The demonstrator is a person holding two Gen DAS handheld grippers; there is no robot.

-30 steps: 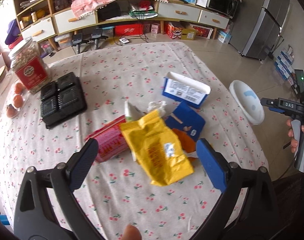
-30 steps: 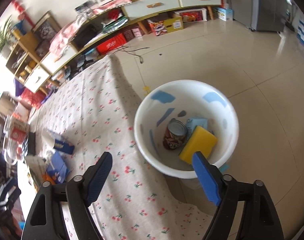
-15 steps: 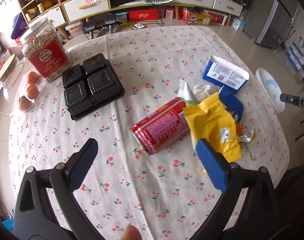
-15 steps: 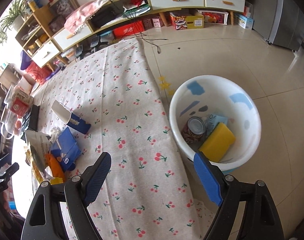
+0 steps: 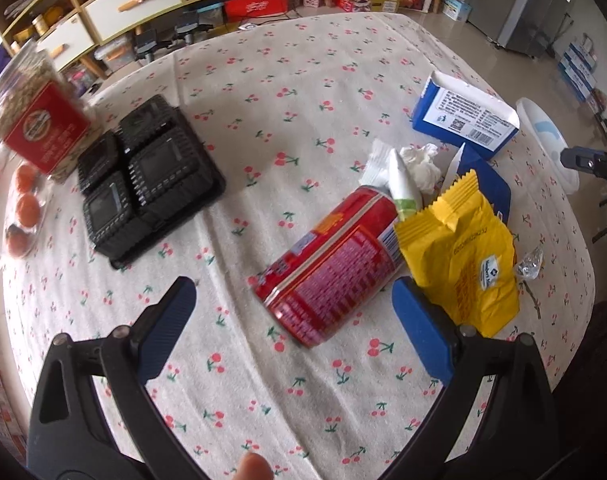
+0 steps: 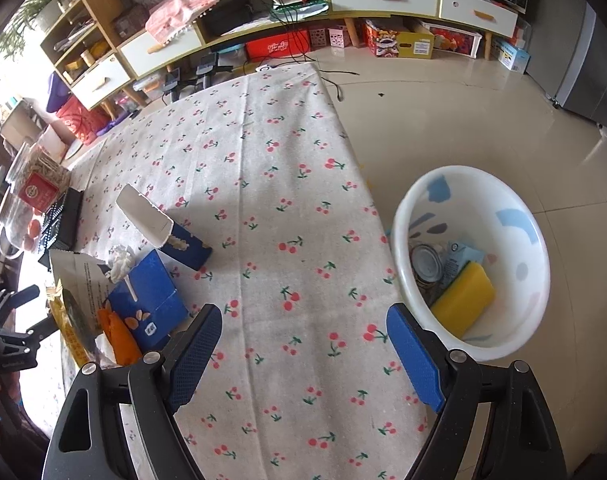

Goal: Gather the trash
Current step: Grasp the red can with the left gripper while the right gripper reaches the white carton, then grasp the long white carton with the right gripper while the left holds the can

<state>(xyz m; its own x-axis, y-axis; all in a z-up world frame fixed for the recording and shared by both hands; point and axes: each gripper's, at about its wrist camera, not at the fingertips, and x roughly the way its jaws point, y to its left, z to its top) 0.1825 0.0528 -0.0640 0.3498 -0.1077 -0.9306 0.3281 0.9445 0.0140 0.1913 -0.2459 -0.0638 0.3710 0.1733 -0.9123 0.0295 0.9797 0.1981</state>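
Cherry-print cream tablecloth [image 5: 303,80]; red printed can [image 5: 331,268]; yellow crinkled packet [image 5: 459,256]; white blue-splashed plastic basin [image 6: 515,216].

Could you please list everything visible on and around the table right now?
can: 1, red, lying on the table's middle
snack bag: 1, yellow, against the can
box: 1, blue-white, open, far right
carton: 1, blue, flattened, behind the bag
tissue: 1, white, crumpled
tray: 1, black, left
jar: 1, red label, far left
bin: 1, white, on the floor, holding a tin and yellow sponge
left tool: open
right tool: open, empty
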